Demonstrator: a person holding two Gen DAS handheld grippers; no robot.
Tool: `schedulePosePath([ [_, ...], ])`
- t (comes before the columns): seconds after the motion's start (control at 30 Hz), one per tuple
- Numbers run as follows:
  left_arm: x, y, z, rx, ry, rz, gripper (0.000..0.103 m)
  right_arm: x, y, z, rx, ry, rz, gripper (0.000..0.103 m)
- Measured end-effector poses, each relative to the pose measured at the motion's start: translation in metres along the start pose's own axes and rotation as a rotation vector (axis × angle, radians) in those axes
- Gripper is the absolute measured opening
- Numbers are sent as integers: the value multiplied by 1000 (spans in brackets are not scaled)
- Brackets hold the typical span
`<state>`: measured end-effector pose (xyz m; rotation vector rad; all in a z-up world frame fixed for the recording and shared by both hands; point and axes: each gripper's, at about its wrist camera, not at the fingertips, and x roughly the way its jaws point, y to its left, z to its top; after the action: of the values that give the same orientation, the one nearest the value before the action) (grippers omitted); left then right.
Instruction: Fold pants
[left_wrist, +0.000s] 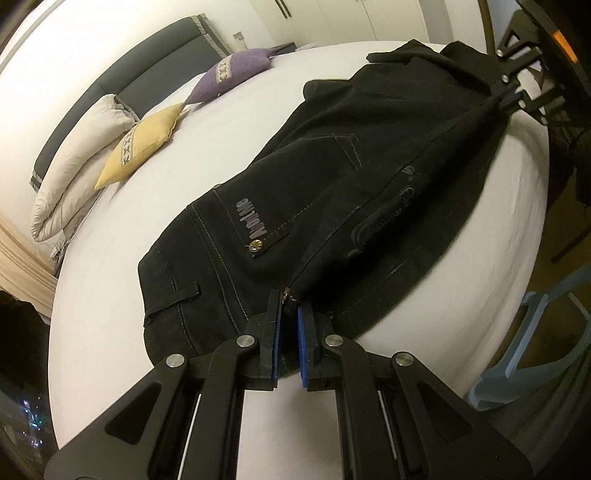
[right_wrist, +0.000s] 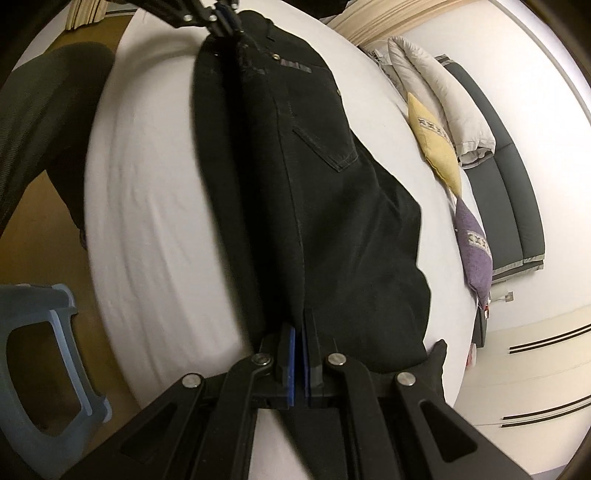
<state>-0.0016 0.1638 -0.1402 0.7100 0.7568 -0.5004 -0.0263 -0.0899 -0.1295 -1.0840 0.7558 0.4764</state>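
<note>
Up close from the left wrist, the left hand-held gripper (left_wrist: 290, 314) pinches the waistband of the black pants (left_wrist: 332, 177) lying on the bed (left_wrist: 221, 140); the right hand-held gripper (left_wrist: 506, 96) clamps their far end; from the right wrist its pads (right_wrist: 292, 354) are closed on blurred cloth, the leg ends cut off below.

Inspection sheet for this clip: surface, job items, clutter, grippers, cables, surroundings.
Surface: bed with white sheet.
Job's things: black pants, partly lifted, stretched between both grippers.
Clutter: yellow cushion, purple cushion, folded duvet near the headboard.
Grippers: left gripper shut on the waist end; right gripper shut on the far end.
Cables: nothing seen.
Surroundings: grey headboard, blue stool, wardrobe doors.
</note>
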Motion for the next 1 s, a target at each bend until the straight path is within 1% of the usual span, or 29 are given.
schedulePosePath([
  [0.07,1,2,0,25,12,-4,6,4,2,0,9,11,0,4],
  [0.13,9,-2,-4,75,36,-1,6,12,3,-1,14,31,-6,3],
  [0.2,13,1,2,100,45,6,6,13,4,-3,4,29,-23,3],
  [0.33,18,4,2,80,42,5,6,13,-2,-7,29,37,-66,3],
  [0.43,20,1,1,83,45,-3,6,16,3,-10,5,54,-92,3],
  [0.53,19,1,1,89,40,-6,6,24,11,-14,13,67,-88,4],
  [0.63,17,-1,1,108,35,11,6,22,13,-12,36,64,-90,4],
  [1.0,13,-6,-1,81,7,31,6,18,21,-14,15,57,-116,3],
])
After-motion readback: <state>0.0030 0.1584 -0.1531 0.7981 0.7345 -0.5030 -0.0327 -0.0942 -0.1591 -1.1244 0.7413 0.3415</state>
